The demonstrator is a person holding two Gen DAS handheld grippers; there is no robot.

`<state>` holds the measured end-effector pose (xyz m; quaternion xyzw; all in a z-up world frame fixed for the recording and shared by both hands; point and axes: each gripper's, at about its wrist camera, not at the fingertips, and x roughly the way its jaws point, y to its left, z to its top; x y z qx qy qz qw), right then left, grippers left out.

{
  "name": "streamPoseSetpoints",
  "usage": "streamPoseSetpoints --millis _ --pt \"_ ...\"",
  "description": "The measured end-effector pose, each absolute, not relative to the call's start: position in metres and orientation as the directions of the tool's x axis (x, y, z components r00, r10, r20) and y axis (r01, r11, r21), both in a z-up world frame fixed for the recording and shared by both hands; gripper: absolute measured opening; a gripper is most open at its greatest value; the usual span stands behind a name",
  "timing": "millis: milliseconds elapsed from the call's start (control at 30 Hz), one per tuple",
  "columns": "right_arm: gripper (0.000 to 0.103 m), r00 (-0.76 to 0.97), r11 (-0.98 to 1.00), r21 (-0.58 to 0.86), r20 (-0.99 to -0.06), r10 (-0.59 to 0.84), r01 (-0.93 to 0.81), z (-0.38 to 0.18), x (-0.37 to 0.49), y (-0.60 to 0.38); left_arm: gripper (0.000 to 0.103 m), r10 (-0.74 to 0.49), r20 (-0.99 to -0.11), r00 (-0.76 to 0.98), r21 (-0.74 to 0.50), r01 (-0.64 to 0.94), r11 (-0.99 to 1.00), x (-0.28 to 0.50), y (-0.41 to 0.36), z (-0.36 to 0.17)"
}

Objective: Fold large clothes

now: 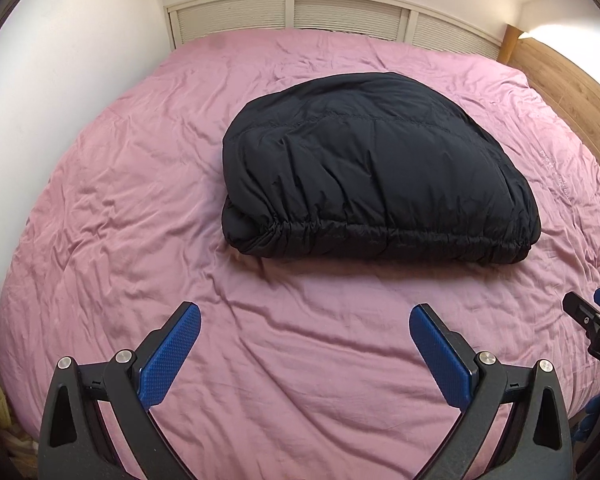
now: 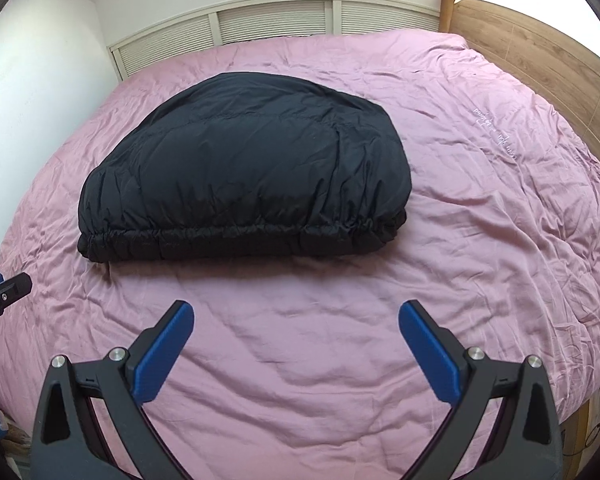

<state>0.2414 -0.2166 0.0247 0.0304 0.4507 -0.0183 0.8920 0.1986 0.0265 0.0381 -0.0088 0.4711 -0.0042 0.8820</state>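
Jacket [image 1: 376,168] sits mid-bed, folded into a compact puffy bundle, elastic hem along its near edge, doubled layers showing at the near-left corner. It lies on the pink cover [image 1: 140,200], clear of every bed edge. Left gripper [image 1: 305,318] hangs over the near part of the bed, jaws wide, nothing in them, well short of the hem. Right gripper [image 2: 296,314] same: wide, empty, apart from the jacket. Headboard [image 2: 540,60] runs along the right edge, louvred panels [image 1: 340,12] along the far edge.

Judgement: fold looks done or on its last step. Next move, if any: press the bundle flat or tidy the hem; otherwise back off.
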Motion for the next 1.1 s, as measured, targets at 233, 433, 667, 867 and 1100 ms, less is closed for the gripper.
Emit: streamPoseSetpoints --millis 233,433,667,867,1100 --pt "0.103 0.594 0.998 0.028 -0.804 -0.015 0.064 0.027 0.246 -0.223 0.102 -0.028 -0.821 0.57 -0.033 0.002 0.999 0.201 0.021 0.042" --pt "0.103 0.608 0.998 0.026 -0.794 -0.018 0.063 0.03 0.252 -0.224 0.102 -0.031 -0.826 0.563 -0.034 0.005 0.999 0.204 0.016 0.04" --pt "0.103 0.619 0.997 0.027 -0.785 -0.021 0.068 0.032 0.255 -0.23 0.102 -0.03 -0.828 0.56 -0.019 0.026 0.999 0.209 0.007 0.042" --pt "0.103 0.627 0.997 0.035 -0.779 -0.013 0.065 0.037 0.257 -0.232 0.102 -0.031 -0.829 0.559 -0.012 0.038 0.999 0.214 0.0 0.042" --pt "0.103 0.613 0.996 0.04 -0.79 -0.014 0.074 0.035 0.259 -0.238 0.102 -0.036 -0.829 0.558 -0.019 0.036 0.999 0.213 -0.004 0.042"
